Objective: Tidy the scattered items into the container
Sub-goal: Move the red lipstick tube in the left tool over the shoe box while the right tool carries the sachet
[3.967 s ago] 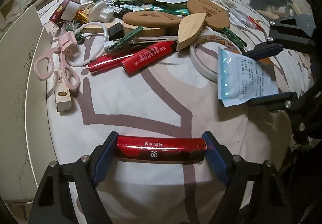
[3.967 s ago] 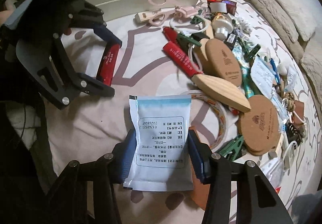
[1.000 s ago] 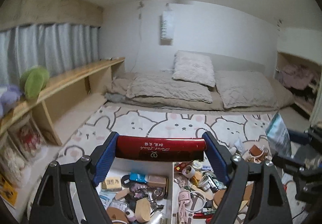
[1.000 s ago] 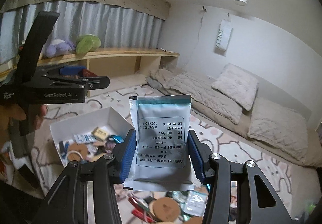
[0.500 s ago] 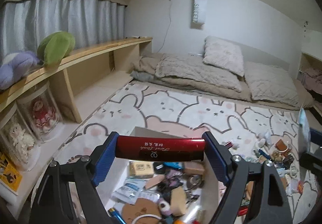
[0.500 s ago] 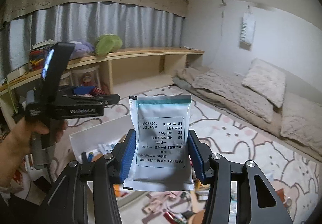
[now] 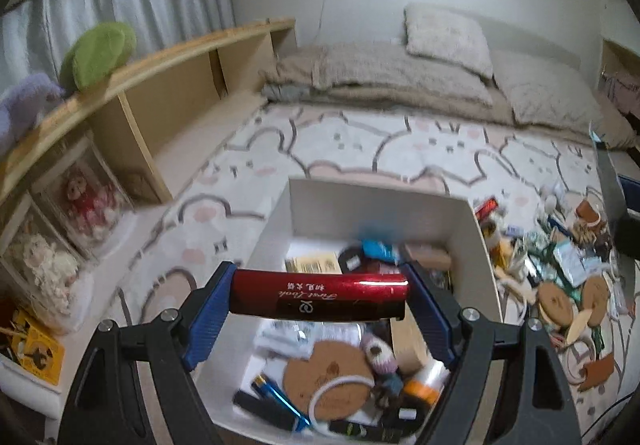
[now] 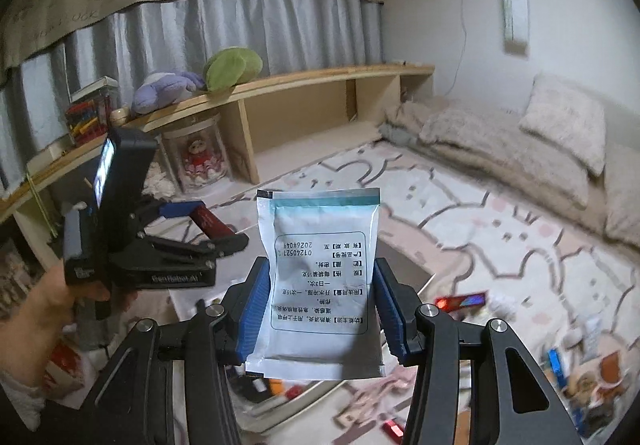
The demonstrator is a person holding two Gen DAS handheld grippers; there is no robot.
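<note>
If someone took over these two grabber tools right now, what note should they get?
Left gripper: shut on a red tube, over the white box.
Right gripper: shut on a white sachet, beside and above the box.
Done: the box already holds many items.
Left: drop both in, then clear the pile on the rug right of the box.

walls white | curtains [image 8: 192, 41] grey (drawn) | shelf [image 8: 304, 79] wooden | rug [image 7: 360, 149] patterned
</note>
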